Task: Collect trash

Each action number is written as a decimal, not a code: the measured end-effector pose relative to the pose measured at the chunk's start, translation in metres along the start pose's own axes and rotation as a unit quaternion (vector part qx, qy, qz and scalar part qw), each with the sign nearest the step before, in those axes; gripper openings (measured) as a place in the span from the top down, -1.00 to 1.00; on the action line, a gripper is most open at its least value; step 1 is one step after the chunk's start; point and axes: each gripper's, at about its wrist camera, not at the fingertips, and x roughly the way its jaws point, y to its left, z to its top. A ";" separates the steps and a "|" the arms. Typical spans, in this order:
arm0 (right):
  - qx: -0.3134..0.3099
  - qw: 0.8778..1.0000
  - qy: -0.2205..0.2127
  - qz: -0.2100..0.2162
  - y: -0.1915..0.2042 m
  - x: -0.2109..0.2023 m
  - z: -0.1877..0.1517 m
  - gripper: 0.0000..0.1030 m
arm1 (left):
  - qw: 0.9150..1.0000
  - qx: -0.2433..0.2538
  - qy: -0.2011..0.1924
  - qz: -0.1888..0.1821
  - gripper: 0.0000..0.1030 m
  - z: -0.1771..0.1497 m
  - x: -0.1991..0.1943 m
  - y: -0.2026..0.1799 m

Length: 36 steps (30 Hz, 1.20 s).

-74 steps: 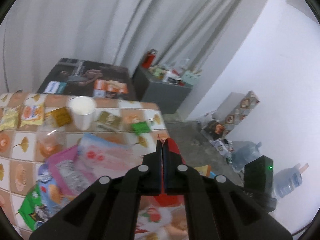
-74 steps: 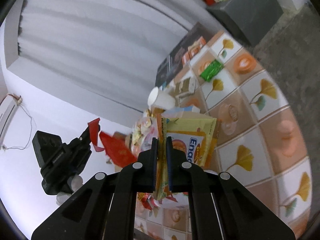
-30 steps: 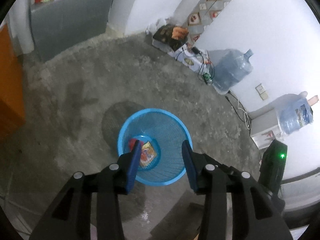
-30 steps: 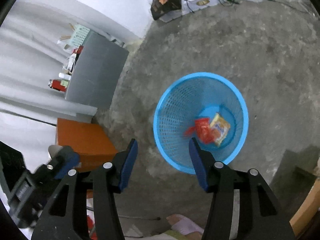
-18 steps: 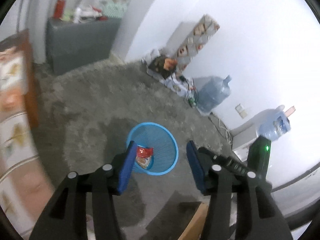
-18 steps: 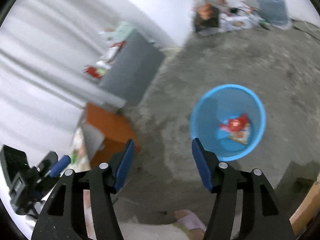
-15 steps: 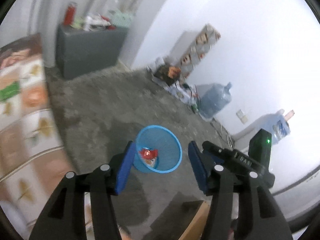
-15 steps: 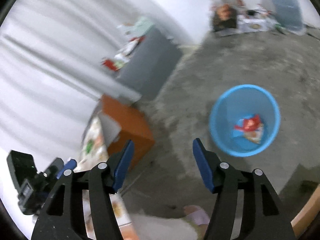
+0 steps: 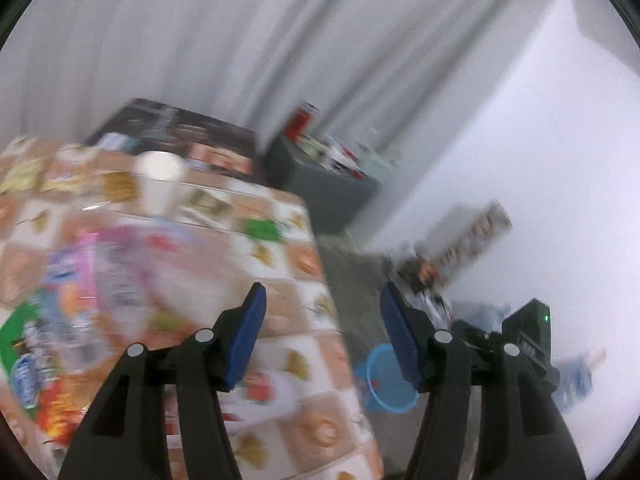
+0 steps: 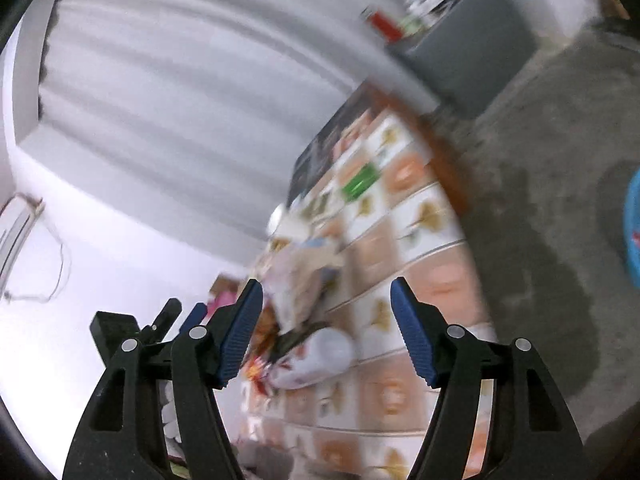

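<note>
Both views are blurred by motion. My left gripper [image 9: 322, 312] is open with nothing between its blue pads, above the right edge of the patterned table [image 9: 296, 264]. Wrappers lie on the table: a pink and blue heap [image 9: 92, 280], a green packet [image 9: 262, 229] and a white paper cup [image 9: 160, 184]. The blue bin [image 9: 386, 384] stands on the floor beyond the table, a red wrapper inside. My right gripper [image 10: 326, 312] has its jaws opening and empty, facing the same table [image 10: 420, 216] with its wrapper heap [image 10: 308, 280] and green packet [image 10: 360, 182]. The bin's rim [image 10: 632, 232] shows at the right edge.
A grey cabinet [image 9: 324, 188] with clutter on top stands by the curtain, and a dark box [image 9: 176, 132] lies behind the table. Water jugs [image 9: 576, 372] and boxes [image 9: 472, 232] line the white wall. The concrete floor [image 10: 540, 208] lies between table and bin. The left gripper [image 10: 132, 328] shows at lower left.
Both grippers have swung up and away from the blue bin toward the table. The red and yellow wrappers, held earlier, lie in the bin. Both jaws stand wider than a second ago.
</note>
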 end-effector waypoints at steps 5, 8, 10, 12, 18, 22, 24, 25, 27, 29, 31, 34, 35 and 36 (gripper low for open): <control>-0.002 0.999 0.050 0.007 0.035 0.070 0.007 -0.25 | 0.998 -0.040 -0.022 0.042 -0.11 0.030 -0.031 0.062; 0.003 0.998 0.066 0.002 0.045 0.104 0.008 -0.25 | 0.996 -0.048 -0.013 0.079 -0.12 0.058 -0.033 0.099; 0.009 0.997 0.075 0.001 0.046 0.123 0.011 -0.25 | 0.993 -0.055 -0.001 0.102 -0.11 0.072 -0.028 0.122; 0.016 0.996 0.085 -0.004 0.047 0.145 0.016 -0.24 | 0.990 -0.051 0.016 0.129 -0.12 0.089 -0.013 0.144; 0.052 0.993 0.103 -0.021 0.035 0.187 0.028 -0.18 | 0.978 -0.033 0.061 0.196 -0.11 0.122 0.056 0.192; 0.069 0.991 0.109 -0.028 0.030 0.201 0.033 -0.15 | 0.969 -0.007 0.067 0.238 -0.11 0.133 0.093 0.209; 0.077 0.990 0.114 -0.031 0.027 0.208 0.034 -0.14 | 0.965 -0.002 0.068 0.252 -0.11 0.135 0.109 0.216; 0.082 0.989 0.117 -0.032 0.025 0.212 0.034 -0.13 | 0.964 0.001 0.073 0.257 -0.11 0.135 0.118 0.221; 0.091 0.988 0.121 -0.035 0.021 0.217 0.035 -0.10 | 0.960 0.011 0.080 0.270 -0.09 0.136 0.130 0.227; 0.098 0.987 0.127 -0.031 0.020 0.224 0.035 -0.07 | 0.956 0.025 0.088 0.279 -0.03 0.135 0.138 0.230; 0.097 0.987 0.129 -0.029 0.021 0.226 0.037 -0.06 | 0.954 0.033 0.094 0.282 0.03 0.134 0.143 0.233; 0.095 0.986 0.131 -0.029 0.023 0.231 0.038 -0.04 | 0.952 0.035 0.105 0.287 0.19 0.132 0.147 0.239; 0.096 0.986 0.133 -0.030 0.023 0.232 0.038 -0.02 | 0.951 0.034 0.108 0.288 0.25 0.132 0.148 0.241; 0.096 0.986 0.134 -0.031 0.024 0.234 0.038 0.01 | 0.952 0.031 0.108 0.284 0.29 0.131 0.147 0.242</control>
